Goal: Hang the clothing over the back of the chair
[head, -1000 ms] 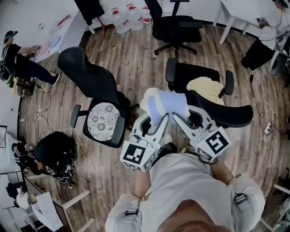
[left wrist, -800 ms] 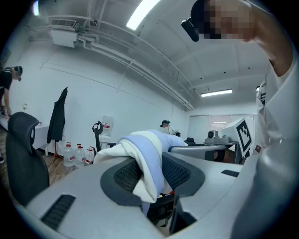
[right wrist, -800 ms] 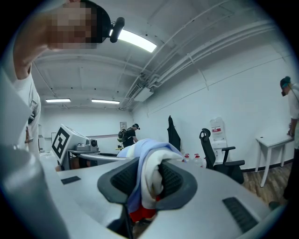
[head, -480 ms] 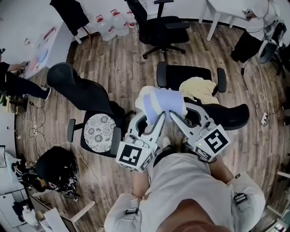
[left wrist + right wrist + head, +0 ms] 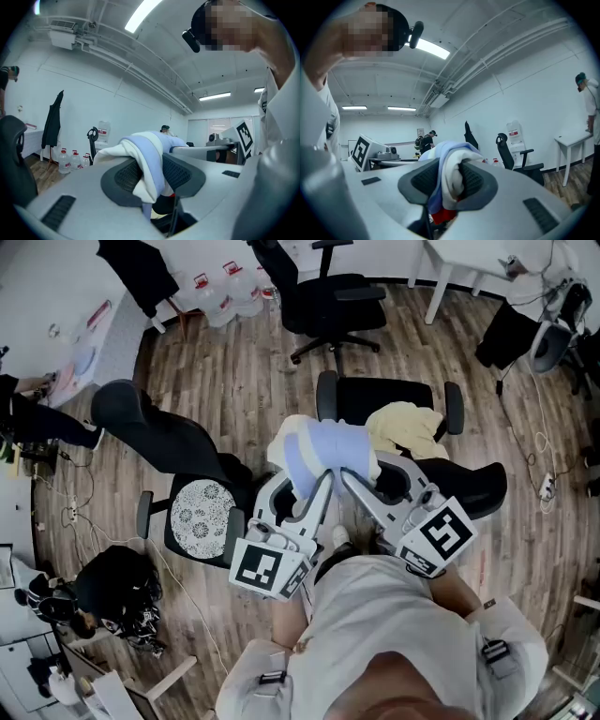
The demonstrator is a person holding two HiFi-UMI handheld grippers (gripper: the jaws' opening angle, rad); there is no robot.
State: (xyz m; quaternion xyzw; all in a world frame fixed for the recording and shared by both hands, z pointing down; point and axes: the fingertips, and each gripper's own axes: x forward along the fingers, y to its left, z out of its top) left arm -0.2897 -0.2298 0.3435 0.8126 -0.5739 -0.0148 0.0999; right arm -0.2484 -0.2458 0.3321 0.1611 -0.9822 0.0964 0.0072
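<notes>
A bunched pale-blue and cream garment (image 5: 323, 451) hangs in the air in front of me, held from both sides. My left gripper (image 5: 314, 486) is shut on its left part, and in the left gripper view the cloth (image 5: 146, 161) is pinched between the dark pads. My right gripper (image 5: 354, 482) is shut on the right part, where the fold (image 5: 451, 176) fills the gap and a red bit (image 5: 443, 216) shows below. Beyond the garment stands a black office chair (image 5: 375, 395) with a yellow cloth (image 5: 405, 424) on its seat. Its backrest (image 5: 469, 486) is at the near right.
At the left a second black chair (image 5: 141, 423) carries a patterned cushion (image 5: 199, 509). A third office chair (image 5: 328, 296) and water jugs (image 5: 217, 298) stand at the back. A black bag (image 5: 112, 582) and cables lie on the wooden floor. A person (image 5: 28, 418) stands far left.
Both grippers have risen and moved forward together with the garment still pinched between them. The chairs have slid slightly in the picture as the head view shifted.
</notes>
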